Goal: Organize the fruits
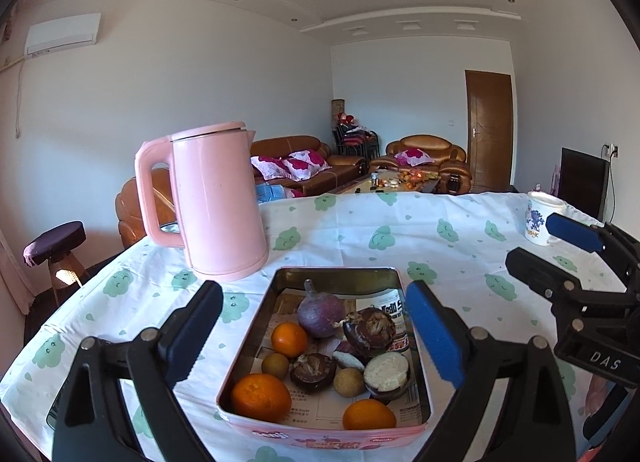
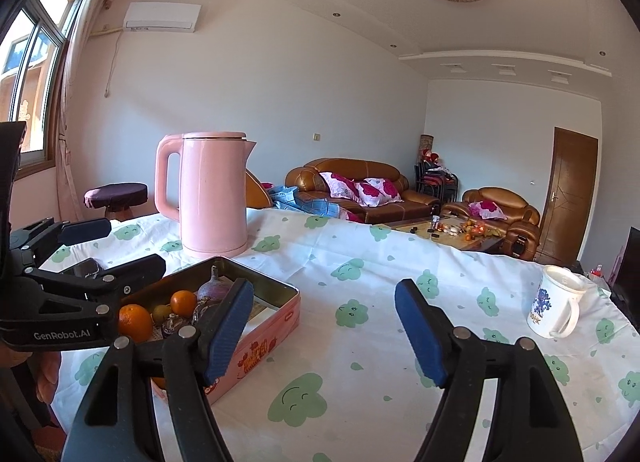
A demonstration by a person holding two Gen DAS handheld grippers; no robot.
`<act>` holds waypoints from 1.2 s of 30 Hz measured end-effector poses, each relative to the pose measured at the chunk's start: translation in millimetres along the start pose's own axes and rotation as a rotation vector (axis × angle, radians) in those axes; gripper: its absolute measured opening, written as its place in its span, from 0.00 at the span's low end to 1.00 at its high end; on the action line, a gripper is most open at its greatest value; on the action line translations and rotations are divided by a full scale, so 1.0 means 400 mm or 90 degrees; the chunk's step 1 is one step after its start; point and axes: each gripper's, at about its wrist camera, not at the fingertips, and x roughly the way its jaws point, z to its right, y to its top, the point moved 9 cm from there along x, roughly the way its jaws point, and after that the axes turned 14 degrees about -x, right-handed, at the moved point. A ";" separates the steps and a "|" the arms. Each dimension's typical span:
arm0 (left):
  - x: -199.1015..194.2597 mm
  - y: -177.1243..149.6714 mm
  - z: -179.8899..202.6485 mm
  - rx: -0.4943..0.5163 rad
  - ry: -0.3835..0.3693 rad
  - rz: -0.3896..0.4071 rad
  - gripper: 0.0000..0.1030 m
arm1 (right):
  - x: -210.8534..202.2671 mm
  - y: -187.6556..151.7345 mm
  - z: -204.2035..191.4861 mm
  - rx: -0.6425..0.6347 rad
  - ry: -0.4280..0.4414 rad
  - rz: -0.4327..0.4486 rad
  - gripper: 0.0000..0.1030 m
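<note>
Both hand-held grippers, left (image 1: pixel 316 326) and right (image 2: pixel 324 326), gape empty. Oranges (image 1: pixel 261 397) in tin (image 1: pixel 256 326): light, firm, slippery; grasp across middle.

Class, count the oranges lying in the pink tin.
3. One orange sits in the near left corner of the pink tin, one at the near right, one beside the purple fruit. Others could be hidden.
</note>
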 end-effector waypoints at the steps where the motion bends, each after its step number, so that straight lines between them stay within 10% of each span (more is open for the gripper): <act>1: -0.001 0.002 0.001 -0.001 -0.001 0.001 0.92 | -0.002 0.000 0.002 -0.001 -0.002 0.001 0.73; 36: -0.009 0.010 0.016 -0.001 0.000 0.009 1.00 | -0.009 -0.009 -0.001 -0.011 -0.004 -0.002 0.74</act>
